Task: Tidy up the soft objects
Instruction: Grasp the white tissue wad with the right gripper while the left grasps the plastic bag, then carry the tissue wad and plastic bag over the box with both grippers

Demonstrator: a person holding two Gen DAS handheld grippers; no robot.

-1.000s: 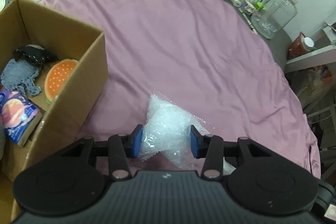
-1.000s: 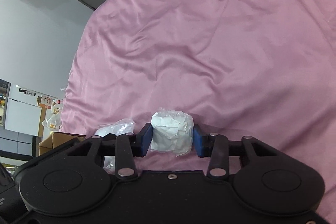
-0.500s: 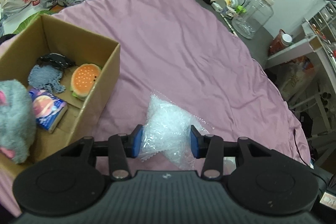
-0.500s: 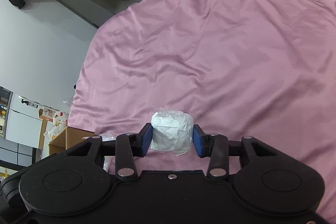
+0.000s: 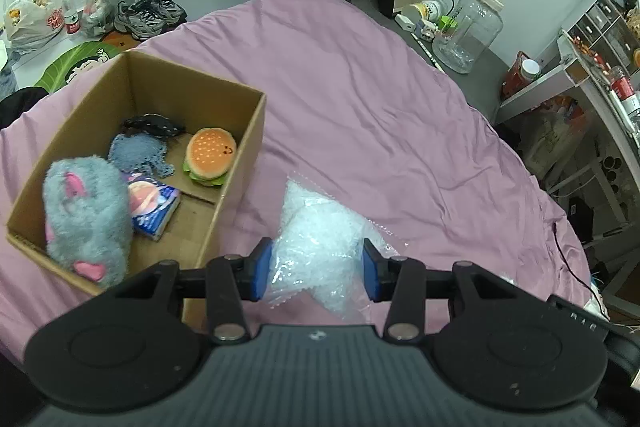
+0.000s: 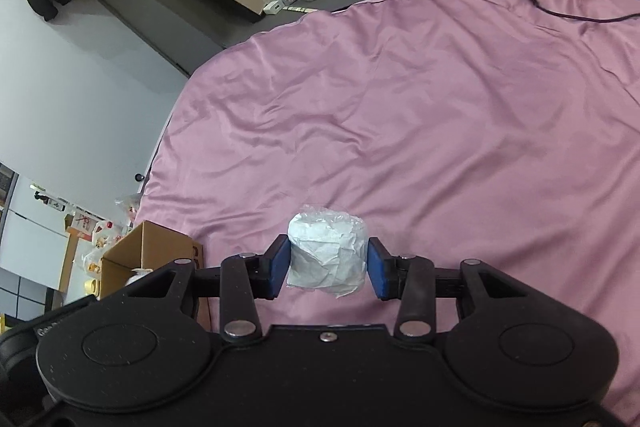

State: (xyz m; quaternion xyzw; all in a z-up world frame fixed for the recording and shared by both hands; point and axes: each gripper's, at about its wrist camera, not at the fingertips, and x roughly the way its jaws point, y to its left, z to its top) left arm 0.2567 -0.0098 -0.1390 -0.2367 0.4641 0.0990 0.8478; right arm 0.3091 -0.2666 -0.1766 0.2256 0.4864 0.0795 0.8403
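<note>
Bubble-wrap bag (image 5: 316, 247): clamped in left gripper (image 5: 316, 269) jaws, beside cardboard box (image 5: 236, 163), now fully visible. Wrapped tissue roll (image 6: 327, 255): clamped in right gripper (image 6: 327, 267) jaws, box (image 6: 160, 251) nearer than 1 second ago.

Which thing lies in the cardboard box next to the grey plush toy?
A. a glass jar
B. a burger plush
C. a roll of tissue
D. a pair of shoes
B: in the left wrist view the burger plush lies on the floor of the box, beside the grey plush.
</note>
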